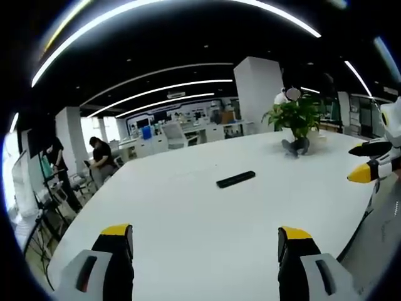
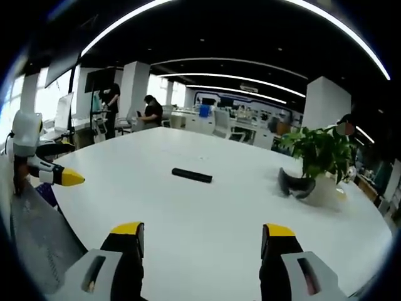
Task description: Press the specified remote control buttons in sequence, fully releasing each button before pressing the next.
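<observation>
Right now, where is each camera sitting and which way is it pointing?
Left gripper view: rides the left gripper, looking across the white table at the remote; the right gripper enters from the right.
Right gripper view: rides the right gripper, facing the same remote; the left gripper enters from the left.
Shared: table, remote, potted plant.

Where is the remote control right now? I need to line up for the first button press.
The remote control lies flat on the white table, ahead of both open hand-held grippers, with the potted plant beyond it to the right in both views.
</observation>
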{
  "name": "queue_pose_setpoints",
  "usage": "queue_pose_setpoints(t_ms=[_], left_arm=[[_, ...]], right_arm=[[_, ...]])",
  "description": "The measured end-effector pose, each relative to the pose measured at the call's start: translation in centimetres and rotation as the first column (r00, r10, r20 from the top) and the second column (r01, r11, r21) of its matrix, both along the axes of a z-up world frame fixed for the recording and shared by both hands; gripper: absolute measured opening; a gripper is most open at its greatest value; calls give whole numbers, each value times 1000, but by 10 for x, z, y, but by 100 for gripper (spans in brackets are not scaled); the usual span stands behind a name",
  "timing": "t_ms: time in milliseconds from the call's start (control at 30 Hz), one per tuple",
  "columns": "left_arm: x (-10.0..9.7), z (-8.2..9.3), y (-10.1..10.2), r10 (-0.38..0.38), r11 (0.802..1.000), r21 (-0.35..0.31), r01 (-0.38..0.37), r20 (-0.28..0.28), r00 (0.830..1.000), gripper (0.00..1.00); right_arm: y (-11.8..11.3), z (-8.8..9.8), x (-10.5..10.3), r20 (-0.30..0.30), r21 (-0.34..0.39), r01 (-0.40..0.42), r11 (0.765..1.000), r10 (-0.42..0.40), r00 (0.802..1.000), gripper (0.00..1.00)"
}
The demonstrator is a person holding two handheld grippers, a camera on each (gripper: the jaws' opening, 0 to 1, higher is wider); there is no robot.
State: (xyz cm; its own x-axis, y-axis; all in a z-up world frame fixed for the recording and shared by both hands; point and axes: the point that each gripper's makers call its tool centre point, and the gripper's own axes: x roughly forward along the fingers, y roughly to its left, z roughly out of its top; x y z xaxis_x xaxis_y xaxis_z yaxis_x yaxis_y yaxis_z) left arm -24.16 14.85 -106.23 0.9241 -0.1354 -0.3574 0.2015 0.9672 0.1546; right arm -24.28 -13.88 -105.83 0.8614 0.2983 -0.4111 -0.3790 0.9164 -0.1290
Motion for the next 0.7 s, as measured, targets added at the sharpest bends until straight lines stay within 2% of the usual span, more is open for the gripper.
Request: queue_pose_setpoints(t_ms=[500,700], left_arm=[[0,-2,0,1,1000,12,-1,-8,1000,100],[0,-4,-2,-5,1000,16,5,-18,1000,100]], right_arm=[[1,5,0,21,24,-5,1000,5,1000,81],[2,10,1,40,51,-10,999,8,999,86]])
